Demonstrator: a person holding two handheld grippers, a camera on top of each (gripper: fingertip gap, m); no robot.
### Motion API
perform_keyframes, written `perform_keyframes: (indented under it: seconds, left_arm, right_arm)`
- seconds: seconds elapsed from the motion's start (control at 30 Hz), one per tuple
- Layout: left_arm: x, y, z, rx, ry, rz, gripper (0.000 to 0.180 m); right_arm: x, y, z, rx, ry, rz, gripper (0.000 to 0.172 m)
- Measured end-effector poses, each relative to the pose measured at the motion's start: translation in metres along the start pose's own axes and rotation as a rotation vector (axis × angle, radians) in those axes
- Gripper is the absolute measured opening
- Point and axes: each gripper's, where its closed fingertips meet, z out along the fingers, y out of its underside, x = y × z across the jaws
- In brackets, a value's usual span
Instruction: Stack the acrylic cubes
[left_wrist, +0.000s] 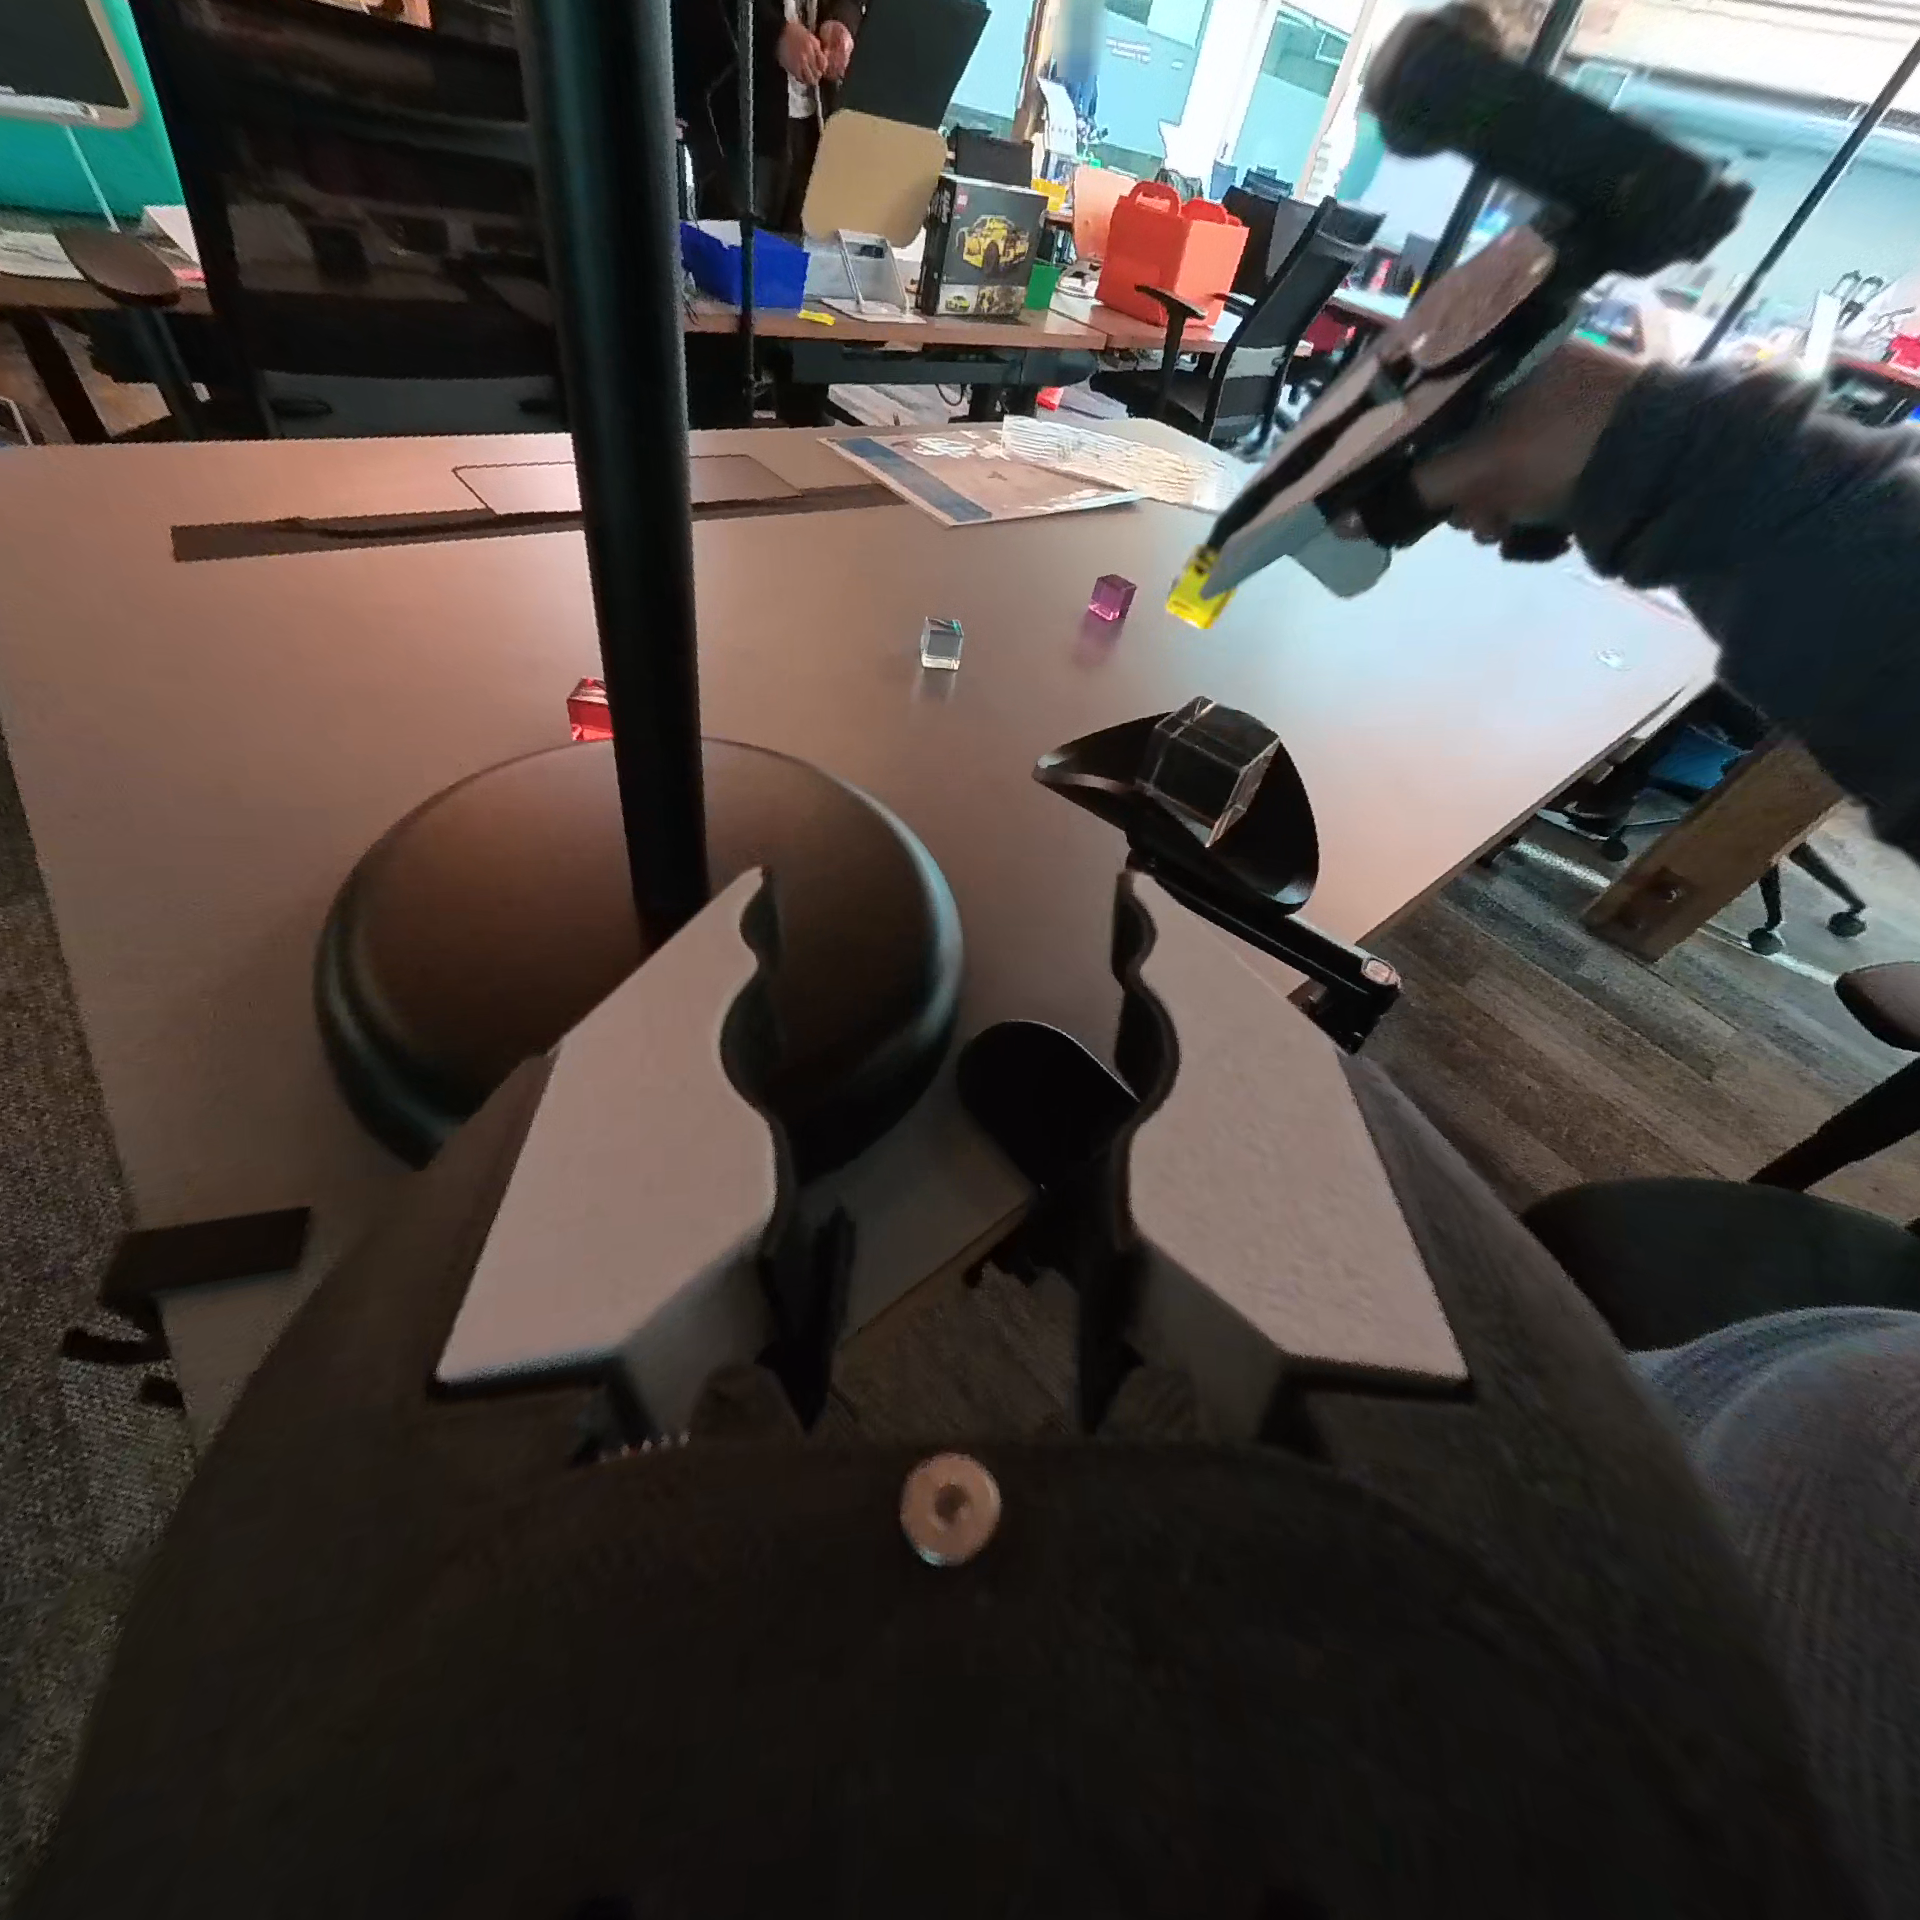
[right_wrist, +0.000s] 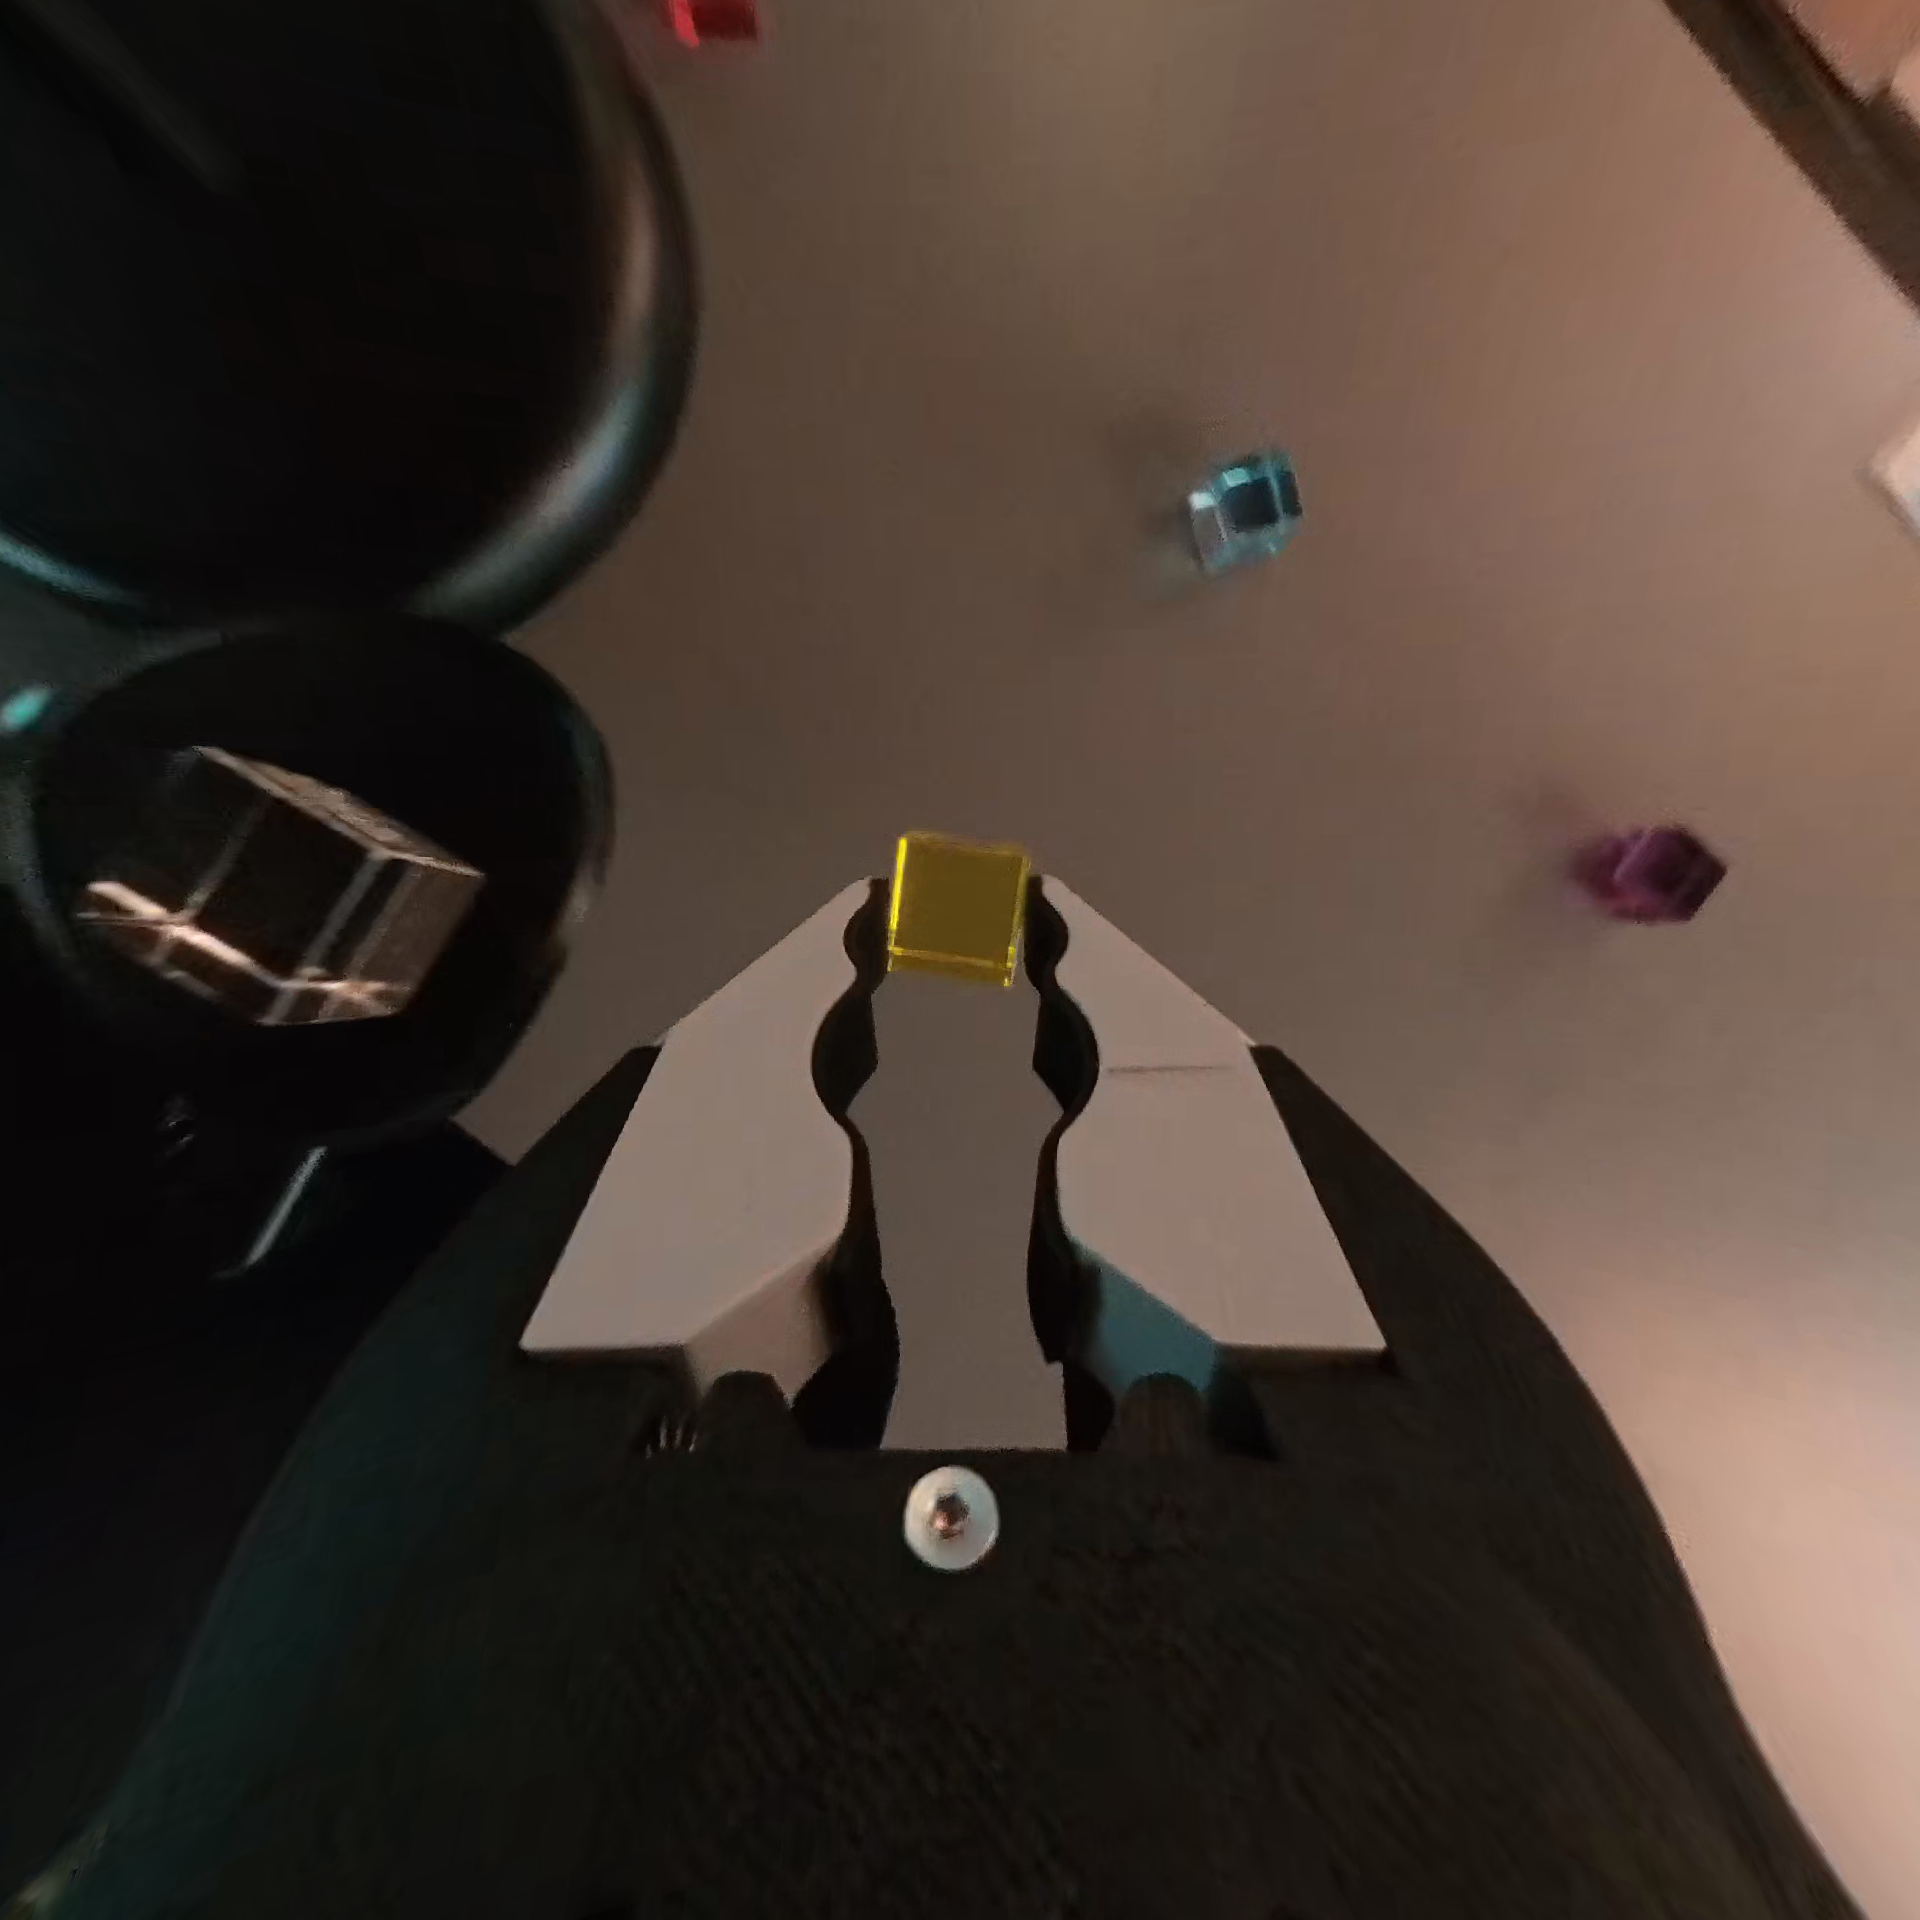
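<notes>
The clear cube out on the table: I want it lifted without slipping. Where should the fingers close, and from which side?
Likely from above, closing on two opposite flat side faces of the clear cube. It sits flat on the table with open space all round.

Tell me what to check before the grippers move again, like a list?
1. Right gripper pinches the yellow cube on both sides: ok.
2. Yellow cube lifted off the table: ok.
3. Left gripper open, nothing in it: ok.
4. Clear cube rests in the black pan: ok.
5. Purple cube and small clear cube stand apart on the table: ok.
6. Red cube, partly behind the pole: cannot tell.
</notes>
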Motion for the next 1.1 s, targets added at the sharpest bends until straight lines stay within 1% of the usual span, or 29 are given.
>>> perform_keyframes:
  seconds: [0.2, 0.33, 0.47, 0.63, 0.8, 1.1]
  left_arm:
    - [0.001, 0.004, -0.001, -0.01, 0.003, -0.011, 0.065]
    - [0.001, 0.007, -0.003, -0.016, -0.004, -0.018, 0.069]
    - [0.002, 0.008, -0.005, -0.015, -0.004, -0.023, 0.069]
    - [0.002, 0.009, -0.007, -0.012, -0.002, -0.026, 0.069]
    - [0.003, 0.008, -0.009, -0.006, -0.003, -0.03, 0.069]
    - [0.005, 0.009, -0.012, -0.011, -0.002, -0.026, 0.069]
  right_arm:
    - [-0.045, -0.039, -0.023, 0.061, -0.131, -0.214, 0.024]
    - [-0.071, -0.052, -0.035, 0.069, -0.22, -0.306, 0.024]
    - [-0.093, -0.057, -0.044, 0.071, -0.301, -0.407, 0.024]
    - [-0.125, -0.054, -0.048, 0.078, -0.406, -0.614, 0.024]
    - [-0.142, -0.042, -0.045, 0.009, -0.473, -0.744, 0.023]
    - [-0.141, -0.017, -0.029, -0.144, -0.495, -0.893, 0.024]
